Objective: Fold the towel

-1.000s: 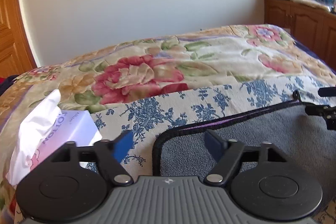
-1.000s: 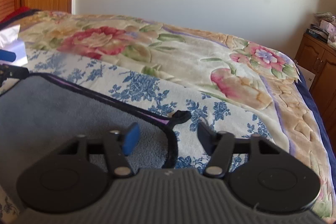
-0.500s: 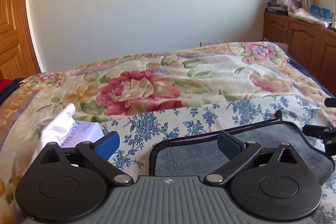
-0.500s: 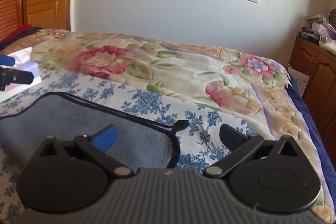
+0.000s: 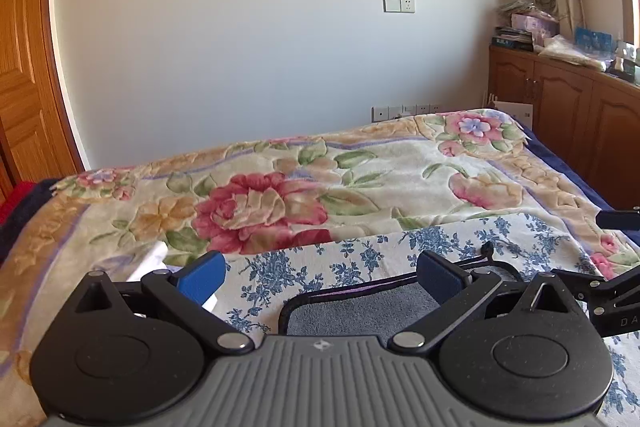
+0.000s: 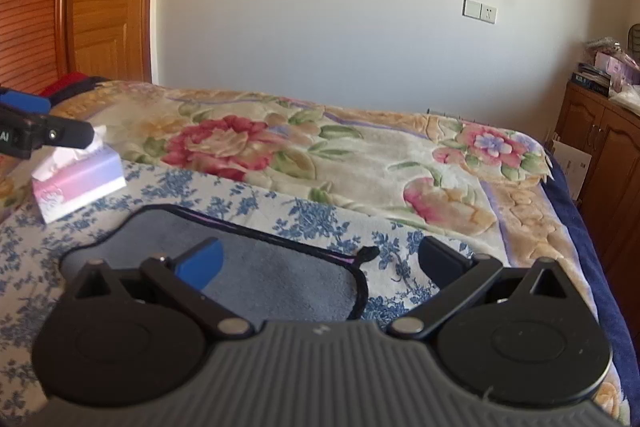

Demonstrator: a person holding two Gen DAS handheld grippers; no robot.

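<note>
The grey towel [image 6: 256, 267] is seen lying folded on the blue-flowered cloth [image 6: 320, 223]. Left gripper [image 5: 320, 277] and right gripper [image 6: 320, 263] are spread wide, empty, their jaws having just been opening. Further folds possibly remain.

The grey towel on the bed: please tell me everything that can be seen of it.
The grey towel looks like soft plush cloth, with dark binding along its rounded edge and a thin purple line just inside the far edge. A small dark loop sticks out at its far right corner. It lies flat on the blue-flowered sheet, apart from the tissue box. Neither gripper holds it; its near part is hidden behind them, so how far it is folded cannot be told.
</note>
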